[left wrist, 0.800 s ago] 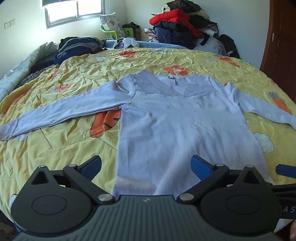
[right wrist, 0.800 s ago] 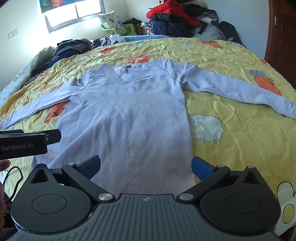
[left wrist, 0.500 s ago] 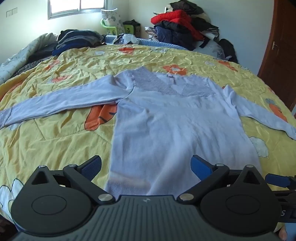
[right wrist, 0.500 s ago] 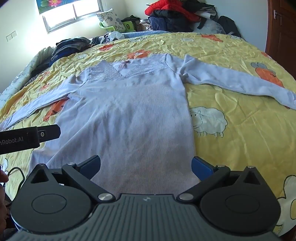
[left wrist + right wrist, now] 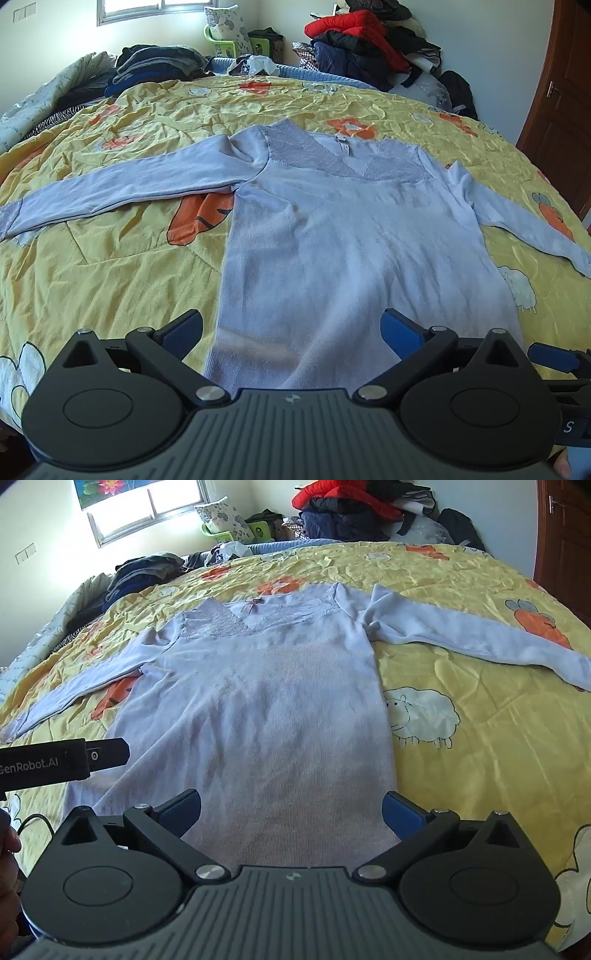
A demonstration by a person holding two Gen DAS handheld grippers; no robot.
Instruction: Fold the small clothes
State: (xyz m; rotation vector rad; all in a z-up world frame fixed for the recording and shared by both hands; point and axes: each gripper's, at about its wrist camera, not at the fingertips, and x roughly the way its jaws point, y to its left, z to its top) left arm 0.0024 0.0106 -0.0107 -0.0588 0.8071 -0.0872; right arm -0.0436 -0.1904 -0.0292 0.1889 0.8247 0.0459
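Jaws, both pairs: spread wide, nothing between the pads, both poised over the hem end of the sweater [image 5: 343, 236], angled down at it. Item, left to right, all placed relative to the sweater: left sleeve [image 5: 122, 188], stretched flat and away from the body across the yellow quilt [image 5: 110, 280]; left gripper [image 5: 291, 330], above the hem's left corner; body panel, spread flat and face up, lace yoke and small bow [image 5: 255, 603] at the far end; right gripper [image 5: 291, 810], above the hem's right part, with the left tool's black body showing just to its side in the right wrist view; right sleeve [image 5: 480, 638], laid outward with a slight bunch at the armpit. Step judged in hand: first grasp before folding. Handling note: pinch thin knit near an edge or cuff, both layers together, lift low, carry each sleeve across the body panel, keep the fabric taut to avoid creases. Clothes pile [image 5: 369, 40] beyond the neckline, well apart.
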